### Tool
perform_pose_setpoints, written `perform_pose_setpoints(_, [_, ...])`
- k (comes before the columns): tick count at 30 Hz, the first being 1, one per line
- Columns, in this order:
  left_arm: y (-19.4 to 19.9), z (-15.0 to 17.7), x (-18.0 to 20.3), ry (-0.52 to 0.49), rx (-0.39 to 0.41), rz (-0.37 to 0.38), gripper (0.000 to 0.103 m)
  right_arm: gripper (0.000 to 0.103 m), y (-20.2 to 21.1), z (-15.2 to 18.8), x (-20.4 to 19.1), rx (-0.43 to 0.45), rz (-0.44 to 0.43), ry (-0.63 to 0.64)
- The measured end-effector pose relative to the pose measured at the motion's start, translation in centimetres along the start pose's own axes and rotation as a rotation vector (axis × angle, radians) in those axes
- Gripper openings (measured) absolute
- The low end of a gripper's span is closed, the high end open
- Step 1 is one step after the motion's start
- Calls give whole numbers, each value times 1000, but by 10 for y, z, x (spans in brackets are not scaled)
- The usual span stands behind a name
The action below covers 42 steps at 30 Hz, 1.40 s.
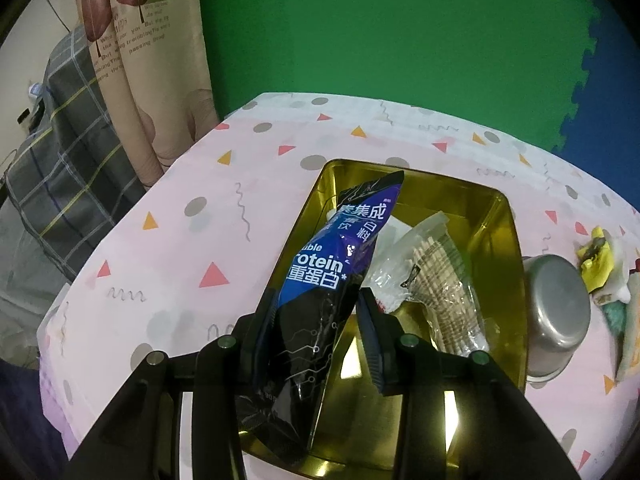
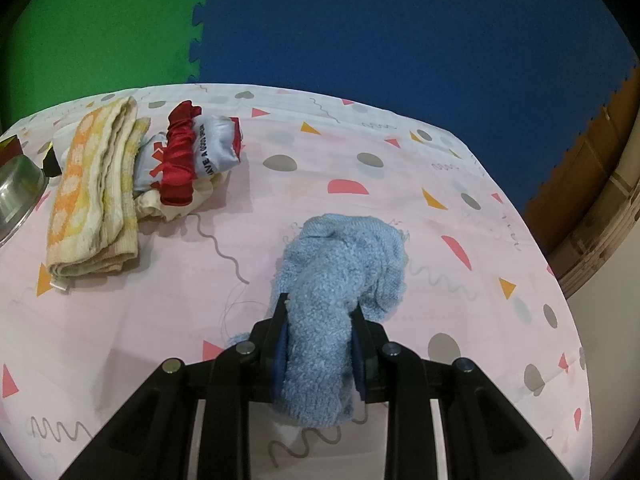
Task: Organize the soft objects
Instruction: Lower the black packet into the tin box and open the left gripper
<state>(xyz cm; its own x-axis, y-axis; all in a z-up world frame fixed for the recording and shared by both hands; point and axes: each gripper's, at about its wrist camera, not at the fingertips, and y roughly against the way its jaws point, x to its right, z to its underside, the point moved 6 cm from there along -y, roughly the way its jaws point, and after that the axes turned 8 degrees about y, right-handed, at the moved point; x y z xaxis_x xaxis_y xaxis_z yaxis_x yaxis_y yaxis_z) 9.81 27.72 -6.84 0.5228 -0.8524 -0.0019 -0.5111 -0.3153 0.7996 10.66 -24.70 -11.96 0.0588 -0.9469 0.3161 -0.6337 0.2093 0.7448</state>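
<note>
Two claws loaded: left claw (image 1: 320,320) clamps pouch (image 1: 320,280) over gold tin (image 1: 496,248); right claw (image 2: 320,332) clamps blue towel (image 2: 340,272) on bench (image 2: 160,300).

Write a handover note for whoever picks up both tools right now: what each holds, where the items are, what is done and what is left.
Left tool: shut on the blue protein pouch, held over the gold tin; a clear packet of sticks is already in the tin.
Right tool: shut on the blue towel, its far end resting on the tablecloth.
Done: yellow towel folded, red scrunchie bundle beside it.
Left: release the pouch into the tin, then place the blue towel, probably by the other cloths.
</note>
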Motion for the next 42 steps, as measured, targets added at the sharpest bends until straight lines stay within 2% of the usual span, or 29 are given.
perform_pose_setpoints(3, [-3, 3, 1, -2, -6, 8, 38, 27, 0, 0, 0, 0, 5, 5])
perform_pose_setpoints(5, [0, 2, 1, -7, 18, -2, 39, 27, 0, 0, 0, 0, 4, 5])
perform_pose_setpoints(6, [1, 1, 1, -11, 28, -5, 44, 27, 0, 0, 0, 0, 4, 4])
perform_pose_setpoints(7, [3, 0, 1, -13, 38, -11, 58, 27, 0, 0, 0, 0, 6, 6])
perform_pose_setpoints(9, [10, -4, -1, -4, 73, -19, 75, 27, 0, -1, 0, 0, 7, 6])
perform_pose_setpoints(10, [13, -5, -2, 0, 88, -21, 76, 27, 0, -1, 0, 0, 6, 5])
perform_pose_setpoints(14, [24, -10, -1, 1, 117, 5, 78, 27, 1, 0, -1, 0, 5, 4])
perform_pose_setpoints(19, [26, -11, -3, 15, 103, 39, 78, 27, 0, 0, 0, -1, -2, 0])
perform_pose_setpoints(26, [42, -20, -21, 19, 139, 88, 79, 27, 1, 0, 2, -8, -14, -18])
perform_pose_setpoints(30, [44, -23, -28, 44, 147, 79, 79, 27, 1, -1, 5, -19, -31, -29])
perform_pose_setpoints(33, [39, -19, -27, 51, 122, 79, 80, 24, 1, -2, 6, -19, -37, -35])
perform_pose_setpoints(42, [32, -3, -6, -3, 98, 67, 81, 21, 17, -7, 4, 0, -70, -60])
